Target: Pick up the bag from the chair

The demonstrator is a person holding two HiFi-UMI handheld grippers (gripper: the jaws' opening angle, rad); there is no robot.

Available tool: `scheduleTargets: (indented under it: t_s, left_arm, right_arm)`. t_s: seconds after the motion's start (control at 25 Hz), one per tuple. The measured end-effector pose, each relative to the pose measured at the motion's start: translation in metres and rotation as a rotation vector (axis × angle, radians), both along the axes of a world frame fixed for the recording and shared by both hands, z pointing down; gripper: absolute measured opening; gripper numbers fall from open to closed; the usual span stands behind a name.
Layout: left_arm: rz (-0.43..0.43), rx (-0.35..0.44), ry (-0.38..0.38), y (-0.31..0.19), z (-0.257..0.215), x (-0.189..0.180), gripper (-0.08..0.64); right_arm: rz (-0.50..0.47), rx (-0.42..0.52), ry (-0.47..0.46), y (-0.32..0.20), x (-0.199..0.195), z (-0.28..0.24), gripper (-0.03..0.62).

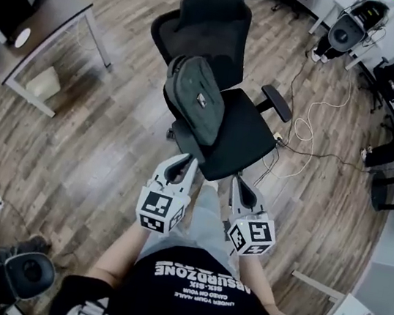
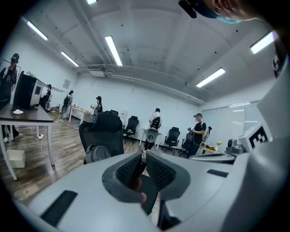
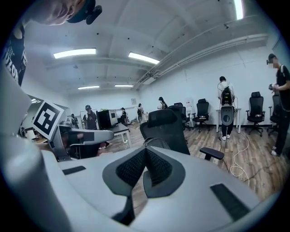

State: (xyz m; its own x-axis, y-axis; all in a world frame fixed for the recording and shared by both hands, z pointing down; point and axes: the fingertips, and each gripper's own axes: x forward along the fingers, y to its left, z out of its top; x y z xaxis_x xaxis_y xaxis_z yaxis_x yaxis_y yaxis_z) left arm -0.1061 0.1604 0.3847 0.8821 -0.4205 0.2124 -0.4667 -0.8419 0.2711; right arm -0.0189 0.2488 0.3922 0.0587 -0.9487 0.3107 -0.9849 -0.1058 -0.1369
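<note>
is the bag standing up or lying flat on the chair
Standing: the bag sits on end on the chair seat, leaning against its backrest.

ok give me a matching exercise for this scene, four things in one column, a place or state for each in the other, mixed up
1 bag
2 left claw
3 white cable
4 desk

a lying on the floor to the right of the chair
b shut, just short of the seat's front edge
c propped on the seat against the backrest
d upper left of the head view, beyond the chair

Pairs: 1-c, 2-b, 3-a, 4-d
</note>
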Motion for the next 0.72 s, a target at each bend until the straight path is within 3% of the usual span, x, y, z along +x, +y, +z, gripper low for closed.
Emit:
scheduleTargets:
  t_s: [0.16,0.4,0.6,0.72]
  left_arm:
    - [-0.042,0.000,-0.031,-0.023,0.002,0.014,0.021]
    - [-0.185,0.031,-0.108,-0.071,-0.002,0.052,0.020]
    - [-0.251,-0.023,-0.134,-0.105,0.021,0.094,0.020]
    - [-0.323,-0.016,-0.194,-0.124,0.032,0.111,0.020]
  right_arm:
    - [-0.052,0.000,-0.013,-0.031,0.021,0.006,0.011]
    - [-0.160,0.042,0.007,-0.098,0.076,-0.007,0.010]
    - [-0.240,0.042,0.026,-0.149,0.124,-0.003,0.010]
    - [-0.285,0.028,0.016,-0.176,0.149,0.003,0.011]
